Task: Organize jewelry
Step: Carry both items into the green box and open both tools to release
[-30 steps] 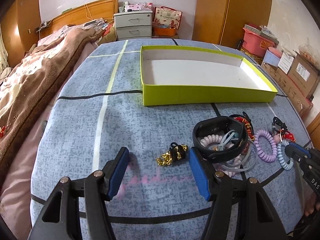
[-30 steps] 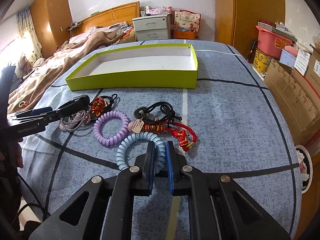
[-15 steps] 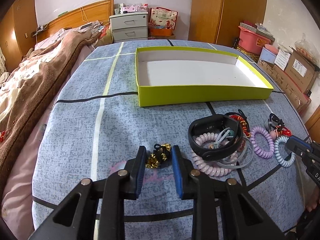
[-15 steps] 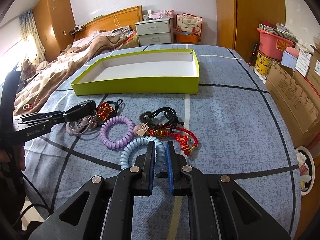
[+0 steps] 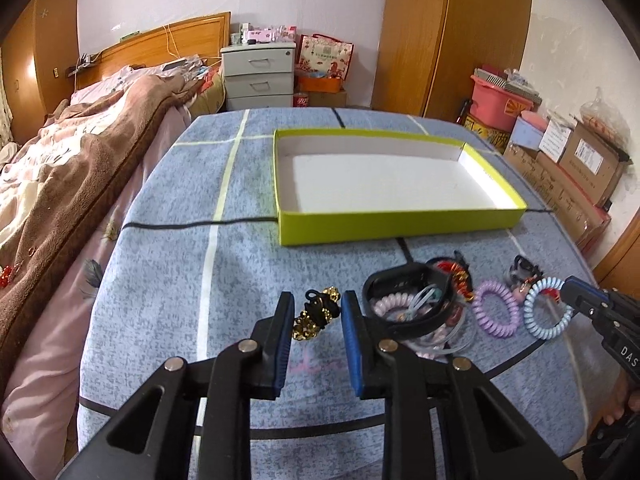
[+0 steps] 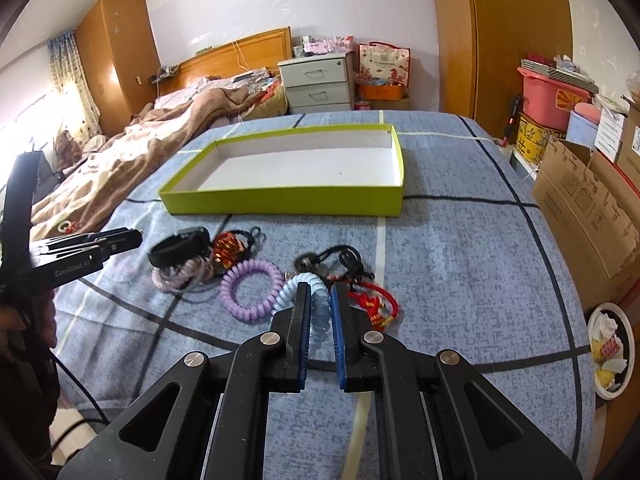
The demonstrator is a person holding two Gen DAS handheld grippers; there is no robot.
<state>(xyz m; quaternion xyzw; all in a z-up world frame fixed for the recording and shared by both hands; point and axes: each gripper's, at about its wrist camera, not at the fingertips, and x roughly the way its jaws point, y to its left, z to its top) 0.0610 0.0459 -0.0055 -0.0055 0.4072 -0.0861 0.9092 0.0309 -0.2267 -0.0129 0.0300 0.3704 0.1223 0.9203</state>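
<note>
A bed covered with a blue-grey checked sheet (image 5: 168, 280) carries a shallow lime-green box (image 5: 400, 222) with a white inside and nothing in it.

The left claw (image 5: 316, 316) has just been closing, and its two blue pads now pinch a small gold-bead and black hair tie (image 5: 316, 314) that sits between the fingertips, in front of the box's near wall and well apart from it.

The right claw (image 6: 320, 308) is clamped on the near edge of one pale blue spiral hair tie (image 6: 316, 300), which passes between its pads.

Just beside that one, toward the left claw, lies one lilac spiral hair tie (image 6: 251, 290). Farther that way, one black band (image 5: 412, 292) rests on one pink spiral tie (image 5: 394, 303) and some clear loops.

One red and gold knotted ornament (image 6: 229, 247) lies behind them. One red cord bracelet (image 6: 374, 304) and a black cord with a round pendant (image 6: 340, 260) lie just past the right claw's tips.
</note>
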